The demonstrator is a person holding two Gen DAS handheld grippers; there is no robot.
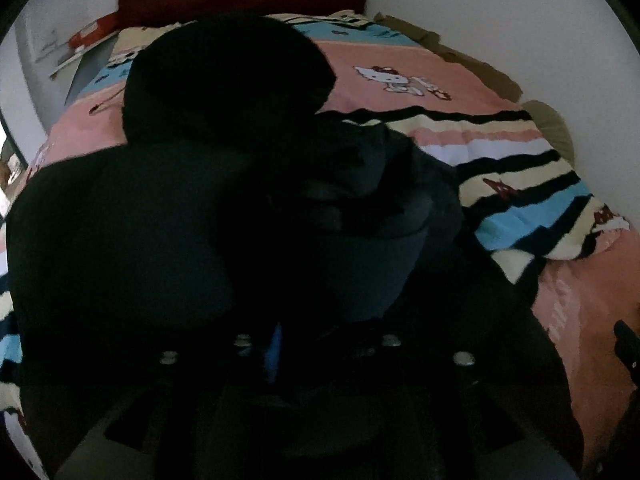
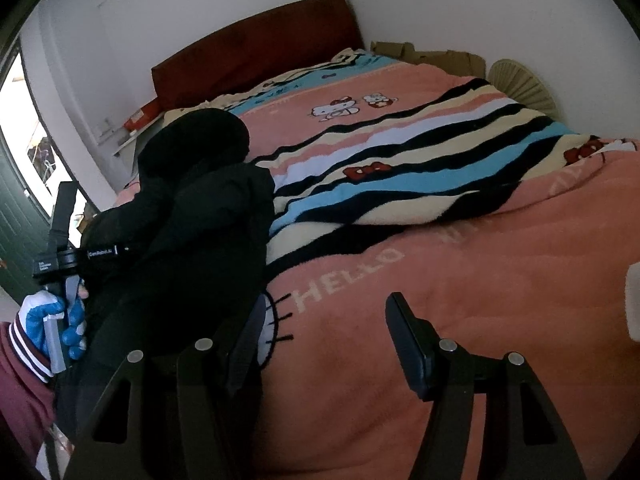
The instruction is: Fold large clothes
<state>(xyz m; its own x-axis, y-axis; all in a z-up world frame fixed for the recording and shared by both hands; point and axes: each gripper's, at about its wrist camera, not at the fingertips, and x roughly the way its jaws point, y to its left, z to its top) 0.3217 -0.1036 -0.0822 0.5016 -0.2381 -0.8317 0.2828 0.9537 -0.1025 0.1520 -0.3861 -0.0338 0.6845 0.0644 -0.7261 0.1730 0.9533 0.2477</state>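
Observation:
A large black coat (image 1: 160,220) lies bunched on the bed, its rounded hood (image 1: 220,76) toward the headboard. In the left wrist view it fills the middle, and my left gripper (image 1: 316,320) is pressed close over it. Its fingers are lost in the dark cloth, so I cannot make out how the jaws stand. The right wrist view shows the coat (image 2: 192,240) at the left, with a hand in a blue-and-white glove (image 2: 40,320) on the left tool's handle beside it. My right gripper (image 2: 326,302) is open over the pink blanket, its left finger (image 2: 248,344) just beside the coat's edge.
The bed carries a pink cartoon-cat blanket (image 2: 460,300) with a striped band (image 2: 400,168). A dark red headboard (image 2: 256,48) and a white wall stand behind. Cardboard (image 2: 432,54) and a fan (image 2: 520,80) lie at the far right, a shelf with a red box (image 2: 138,120) and a window (image 2: 24,120) at the left.

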